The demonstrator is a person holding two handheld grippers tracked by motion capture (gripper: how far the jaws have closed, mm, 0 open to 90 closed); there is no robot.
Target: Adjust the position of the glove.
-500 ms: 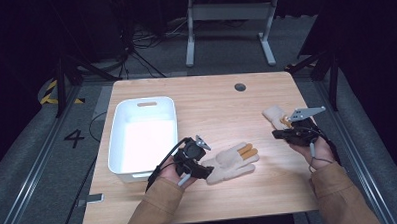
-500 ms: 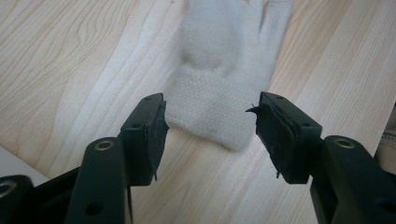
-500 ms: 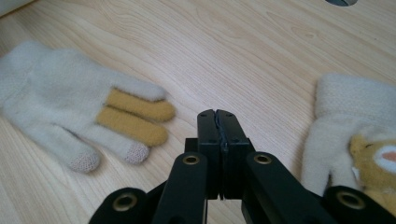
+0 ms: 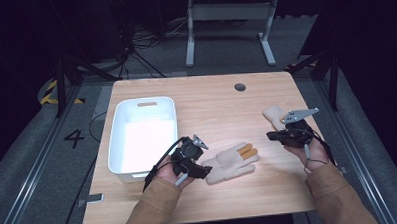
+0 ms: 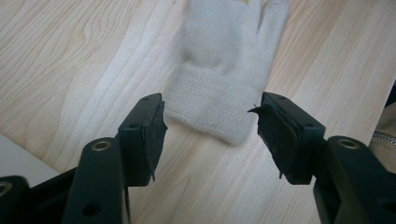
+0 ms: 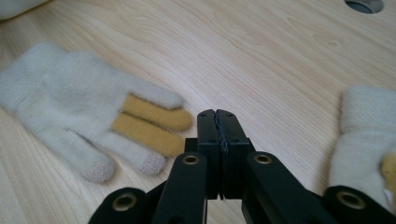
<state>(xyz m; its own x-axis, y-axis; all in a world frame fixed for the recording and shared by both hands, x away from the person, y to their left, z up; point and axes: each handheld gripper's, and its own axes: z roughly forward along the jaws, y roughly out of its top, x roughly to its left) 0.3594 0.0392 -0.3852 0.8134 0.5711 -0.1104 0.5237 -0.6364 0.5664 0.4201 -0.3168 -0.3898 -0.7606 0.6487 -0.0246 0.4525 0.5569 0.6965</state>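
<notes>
Glove (image 4: 232, 163): cream knit, two mustard fingers, flat on table, front-centre. Long axis runs diagonal; cuff toward left hand-held gripper (image 4: 204, 170), fingers toward table's right/far side. In left gripper view the cuff (image 5: 212, 109) lies just ahead of the gap between the jaws, not touching either.

2nd glove (image 4: 275, 114): same knit, near right edge, partly hidden behind right hand-held gripper (image 4: 272, 136).

Left hand-held gripper: jaws spread wide, nothing between. Right hand-held gripper: jaws pressed together, empty, above bare wood between the two gloves.

Bin (image 4: 143, 135): white, rectangular, empty, left part of table.

Table (image 4: 206, 99): light wood grain, round grommet hole (image 4: 240, 87) near far edge.

Room: dark; grey floor w/ cables, white frame legs beyond table, "4" marked on floor at left.
</notes>
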